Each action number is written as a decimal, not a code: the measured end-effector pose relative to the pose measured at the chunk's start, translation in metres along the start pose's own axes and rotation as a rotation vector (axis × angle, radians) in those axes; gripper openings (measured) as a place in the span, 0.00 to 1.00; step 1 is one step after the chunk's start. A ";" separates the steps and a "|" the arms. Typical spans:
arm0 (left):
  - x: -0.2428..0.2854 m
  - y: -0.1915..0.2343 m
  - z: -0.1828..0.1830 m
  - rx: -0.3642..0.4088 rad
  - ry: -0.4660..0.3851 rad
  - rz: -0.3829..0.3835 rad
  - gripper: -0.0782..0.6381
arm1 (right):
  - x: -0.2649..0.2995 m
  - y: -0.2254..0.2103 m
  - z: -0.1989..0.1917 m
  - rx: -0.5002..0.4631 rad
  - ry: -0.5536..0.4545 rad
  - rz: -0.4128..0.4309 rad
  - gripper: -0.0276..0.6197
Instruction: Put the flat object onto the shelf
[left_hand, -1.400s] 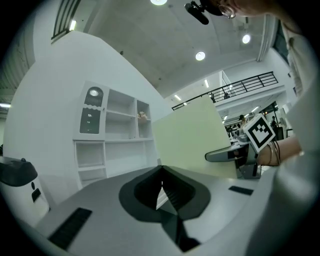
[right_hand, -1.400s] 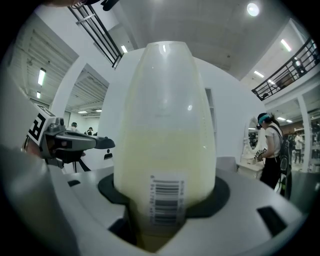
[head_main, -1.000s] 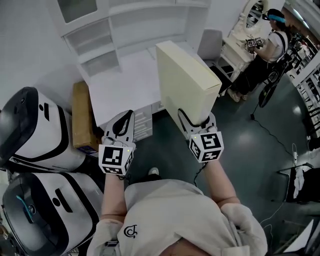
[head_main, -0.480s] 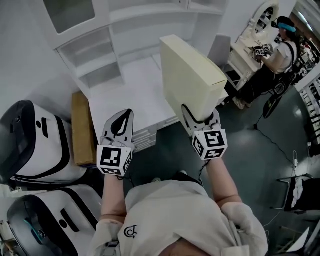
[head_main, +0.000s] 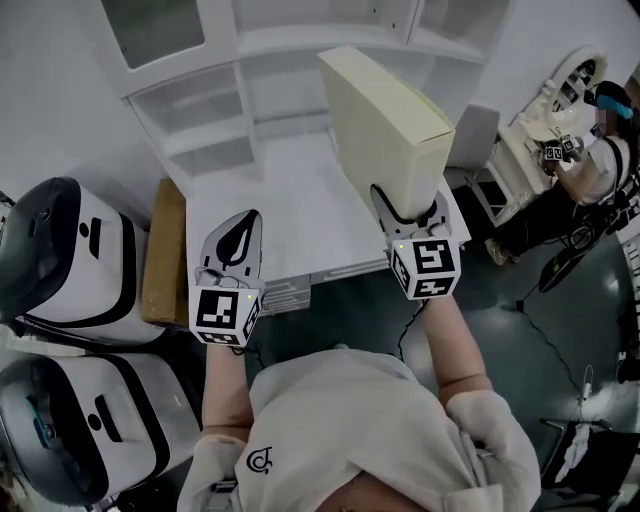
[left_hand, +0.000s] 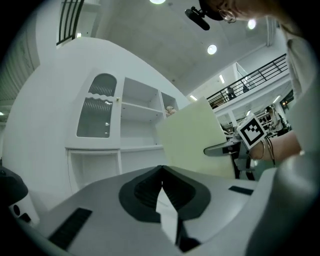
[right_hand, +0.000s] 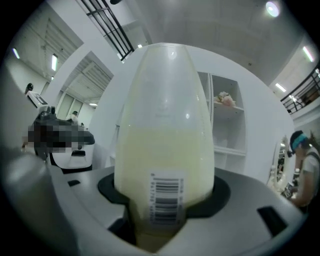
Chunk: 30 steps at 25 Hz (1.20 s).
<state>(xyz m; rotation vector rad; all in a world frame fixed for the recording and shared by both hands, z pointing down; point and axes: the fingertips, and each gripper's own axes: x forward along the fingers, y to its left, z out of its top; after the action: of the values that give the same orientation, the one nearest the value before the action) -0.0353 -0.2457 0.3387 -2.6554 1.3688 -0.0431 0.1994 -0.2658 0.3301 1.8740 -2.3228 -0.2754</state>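
Note:
The flat object (head_main: 385, 120) is a thick cream-coloured slab with a barcode label on its near edge. It stands upright on edge in my right gripper (head_main: 408, 205), which is shut on its lower end, above the white desk top (head_main: 290, 210). Its far end points at the white shelf unit (head_main: 270, 70). In the right gripper view the slab (right_hand: 165, 130) fills the middle, clamped by the right gripper (right_hand: 165, 200). My left gripper (head_main: 235, 245) hovers over the desk's front left, shut and empty. In the left gripper view the left gripper (left_hand: 161, 172) faces the shelves (left_hand: 140, 105), with the slab (left_hand: 192, 137) at the right.
Two white-and-black machines (head_main: 60, 250) (head_main: 80, 420) stand at the left, with a brown cardboard box (head_main: 165, 250) between them and the desk. A grey chair (head_main: 470, 130) stands right of the desk. A person (head_main: 600, 150) works at another table at the far right.
Both grippers have moved forward over the desk. The slab has travelled with the right gripper toward the shelf unit. The left gripper has stayed shut and empty.

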 end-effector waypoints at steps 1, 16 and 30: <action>0.004 0.000 0.002 0.002 -0.003 0.017 0.13 | 0.007 -0.006 0.007 -0.033 -0.012 0.011 0.48; 0.032 -0.032 0.007 0.038 0.020 0.161 0.13 | 0.103 -0.068 0.128 -0.757 0.026 0.020 0.49; 0.034 0.021 0.000 0.051 0.053 0.217 0.13 | 0.205 -0.033 0.139 -1.206 0.090 -0.010 0.49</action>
<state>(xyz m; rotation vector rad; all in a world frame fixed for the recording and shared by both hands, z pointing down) -0.0326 -0.2849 0.3345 -2.4658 1.6411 -0.1229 0.1560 -0.4659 0.1870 1.1888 -1.4318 -1.2080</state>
